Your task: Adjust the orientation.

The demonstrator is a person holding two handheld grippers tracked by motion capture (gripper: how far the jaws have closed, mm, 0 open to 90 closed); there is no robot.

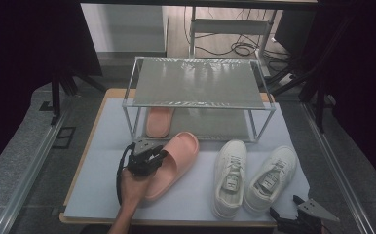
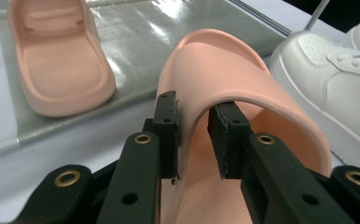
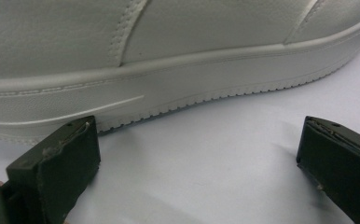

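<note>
Black jaws of the left gripper [image 2: 194, 135] are clamped on the side wall of the pink slide sandal [image 2: 243, 88], one finger [image 2: 166, 128] outside, one inside under the strap. Its mate [image 1: 159, 121] already lies on the lower shelf of the shoe rack [image 1: 198, 102], so shelving seems under way; next likely calls for lifting it far-left alongside. The right gripper [image 3: 197, 158] rests spread wide near the right white sneaker [image 3: 169, 56].
</note>
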